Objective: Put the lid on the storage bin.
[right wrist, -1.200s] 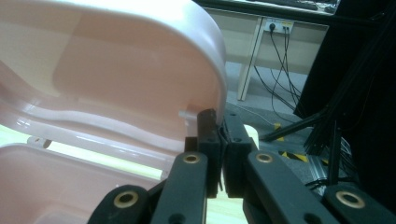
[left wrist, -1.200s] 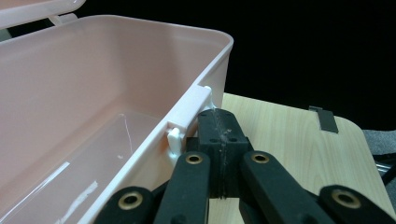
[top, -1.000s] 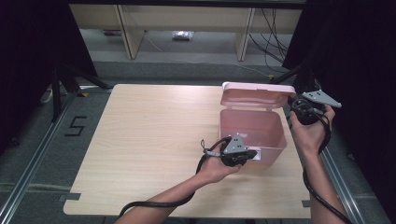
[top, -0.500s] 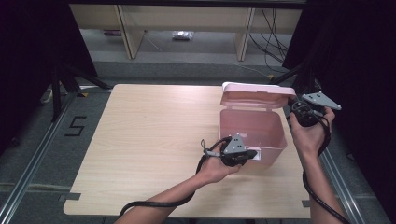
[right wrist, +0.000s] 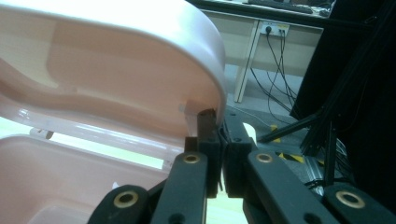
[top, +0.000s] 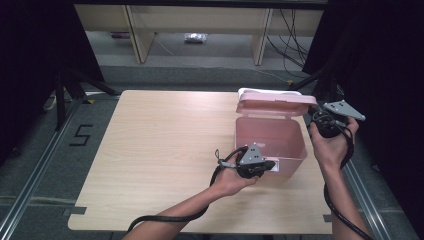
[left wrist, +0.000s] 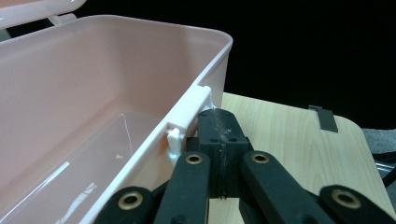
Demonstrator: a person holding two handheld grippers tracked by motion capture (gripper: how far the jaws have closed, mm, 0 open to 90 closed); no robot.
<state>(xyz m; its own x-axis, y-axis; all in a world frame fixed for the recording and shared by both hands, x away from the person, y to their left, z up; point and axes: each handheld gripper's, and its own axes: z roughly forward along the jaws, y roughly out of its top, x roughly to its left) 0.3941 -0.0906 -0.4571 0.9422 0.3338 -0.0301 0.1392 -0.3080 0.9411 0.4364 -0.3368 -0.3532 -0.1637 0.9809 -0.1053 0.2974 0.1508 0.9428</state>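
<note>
At the desk's right side, the left hand-held gripper is bracing, jaws closed, against the near wall of the pink box, while the right hand-held gripper, jaws closed beside the lid's right edge, is steadying it half-raised over the far hinge.

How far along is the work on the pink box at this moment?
Partway. The pink storage box stands on the table, its lid raised on the far hinge but not fully back. In hand: the right gripper, jaws together, presses the lid's edge; the left gripper, jaws together, rests against the front latch tab. The box looks empty. Left: finishing the lid's swing, either way.
</note>
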